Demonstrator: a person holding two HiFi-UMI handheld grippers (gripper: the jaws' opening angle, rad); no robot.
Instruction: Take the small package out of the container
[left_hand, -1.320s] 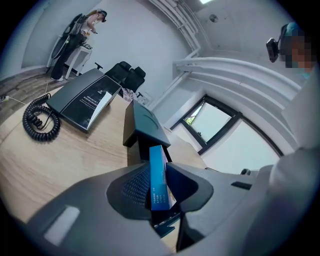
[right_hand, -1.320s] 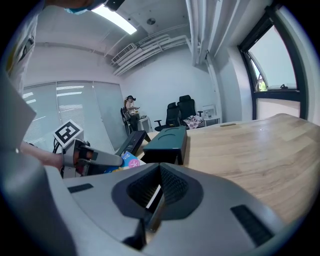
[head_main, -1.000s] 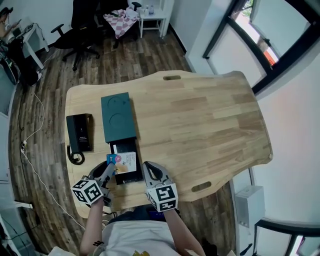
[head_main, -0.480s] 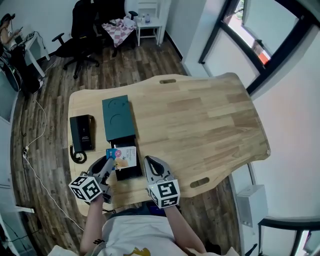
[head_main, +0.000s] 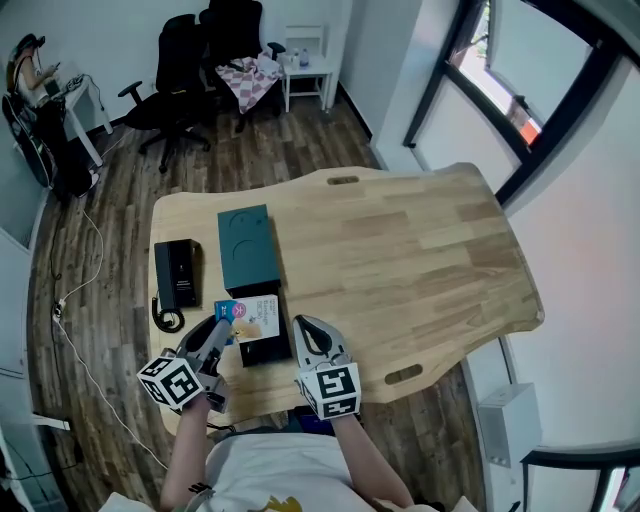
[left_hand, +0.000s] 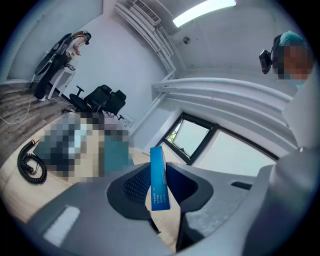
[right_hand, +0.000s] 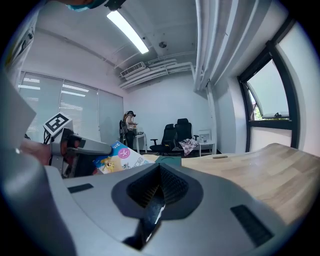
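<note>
Left gripper (head_main: 222, 327) held the small package (head_main: 250, 316) over the container (head_main: 248, 246); right gripper (head_main: 301, 327) empty.
Left jaws were clamped on the near-left edge of the package, a flat blue-and-white box. It sat tilted above the black drawer (head_main: 266, 350), which stuck out of the near end of the teal container on the wooden table (head_main: 420, 250). Right gripper hovered just right of the drawer, jaws together with nothing between them. A black desk phone (head_main: 178, 272) with coiled cord lay left of the container.
</note>
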